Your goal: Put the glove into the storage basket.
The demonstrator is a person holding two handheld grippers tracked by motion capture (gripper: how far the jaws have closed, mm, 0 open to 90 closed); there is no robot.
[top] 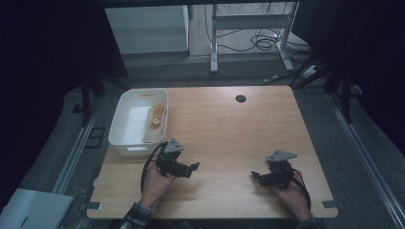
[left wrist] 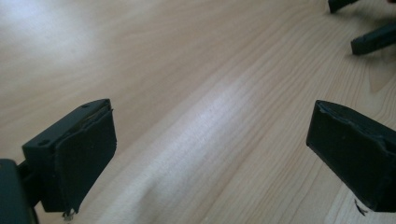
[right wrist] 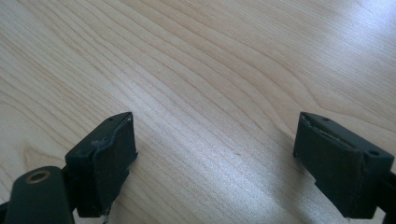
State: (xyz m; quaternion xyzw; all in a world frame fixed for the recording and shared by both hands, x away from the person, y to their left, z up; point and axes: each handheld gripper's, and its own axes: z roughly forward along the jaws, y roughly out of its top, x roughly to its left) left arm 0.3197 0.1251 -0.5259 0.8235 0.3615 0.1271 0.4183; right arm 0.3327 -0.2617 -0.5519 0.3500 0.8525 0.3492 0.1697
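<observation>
On the wooden table [top: 224, 129] my left gripper [top: 193, 167] rests low near the front left, held by a hand, pointing right. My right gripper [top: 255, 176] rests near the front right, pointing left toward it. In the left gripper view the left gripper [left wrist: 210, 140] stands open over bare wood, and the right gripper's fingertips [left wrist: 373, 39] show at the top right corner. In the right gripper view the right gripper [right wrist: 215, 144] is also open with only wood grain between its jaws.
A white bin [top: 125, 138] stands at the table's left edge, holding a tan, yellowish object [top: 156, 116] and a pale flat piece. A dark round grommet [top: 240, 98] sits near the far edge. Desk legs and cables lie beyond the table.
</observation>
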